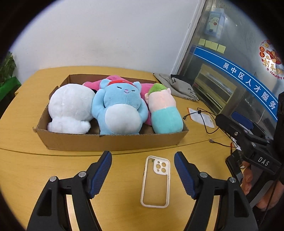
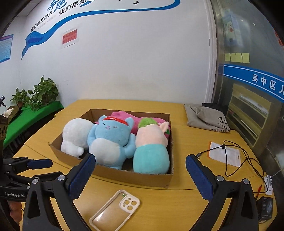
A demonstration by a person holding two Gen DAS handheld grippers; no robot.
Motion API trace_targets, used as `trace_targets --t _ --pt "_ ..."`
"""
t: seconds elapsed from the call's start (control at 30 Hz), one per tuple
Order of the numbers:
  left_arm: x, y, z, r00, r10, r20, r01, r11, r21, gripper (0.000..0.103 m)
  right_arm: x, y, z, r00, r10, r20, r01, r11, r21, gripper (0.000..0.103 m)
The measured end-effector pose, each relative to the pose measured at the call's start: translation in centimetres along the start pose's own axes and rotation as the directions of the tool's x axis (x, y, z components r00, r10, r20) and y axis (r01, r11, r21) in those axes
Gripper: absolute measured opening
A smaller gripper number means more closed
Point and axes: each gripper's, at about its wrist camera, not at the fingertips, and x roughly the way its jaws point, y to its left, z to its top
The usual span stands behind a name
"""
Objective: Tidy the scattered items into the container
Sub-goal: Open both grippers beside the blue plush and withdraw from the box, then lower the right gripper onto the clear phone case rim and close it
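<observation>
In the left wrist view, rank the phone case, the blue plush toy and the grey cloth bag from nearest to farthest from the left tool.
1. Phone case: on the table between the open fingers of the left tool.
2. Blue plush toy: middle of the cardboard box, straight ahead.
3. Grey cloth bag: far right, beyond the box.

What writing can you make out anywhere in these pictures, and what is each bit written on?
"DAS": on the right tool.
"GenRobot.AI": on the left tool.
"吴中区人才服务": white on the blue window band.
"新年" and "HAPPY": on the red window sticker.
"奔跑" and "我们都是": blue wall lettering, cut off at the frame edge.
Too blurred to read: red wall notice, grey cloth bag, headband of the blue plush.
</observation>
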Motion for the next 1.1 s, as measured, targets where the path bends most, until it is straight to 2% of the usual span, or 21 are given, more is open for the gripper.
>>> trace_targets --t 0.4,0.73,0.87,0.9,1.03,1.1 --pt "-0.6 -1.5 -2.5 0.998 -0.050 -0.031 0.051 0.999 0.012 0.073 -2.3 0.7 -0.9 1.000 -0.011 0.001 0.011 1.000 0.002 0.103" --pt "1.0 -2.2 -3.9 0.995 -0.045 -0.090 0.049 0.998 0.038 0.073 -1.3 0.2 -2.0 0.999 0.002 -0.038 -0.001 1.000 0.027 0.103" --pt "3.1 -2.2 -5.0 0.986 -0.058 -0.158 0.065 0.997 0.040 0.071 1.0 -1.2 -4.1 0.994 0.022 -0.112 -0.014 0.998 0.067 0.103" --pt "3.9 -2.1 -5.4 0.981 -0.062 -0.185 0.070 0.997 0.038 0.066 2.2 -1.8 -5.1 0.988 0.031 -0.151 -0.018 0.996 0.083 0.103" --pt "6.5 -1.9 -6.6 0.958 -0.068 -0.278 0.077 0.997 0.022 0.047 6.9 -3.8 -9.2 0.949 0.063 -0.308 -0.014 0.987 0.161 0.102" --pt "7.5 -1.8 -7.1 0.950 -0.080 -0.303 0.087 0.996 0.011 0.043 8.7 -4.0 -10.7 0.930 0.074 -0.360 -0.012 0.985 0.172 0.100"
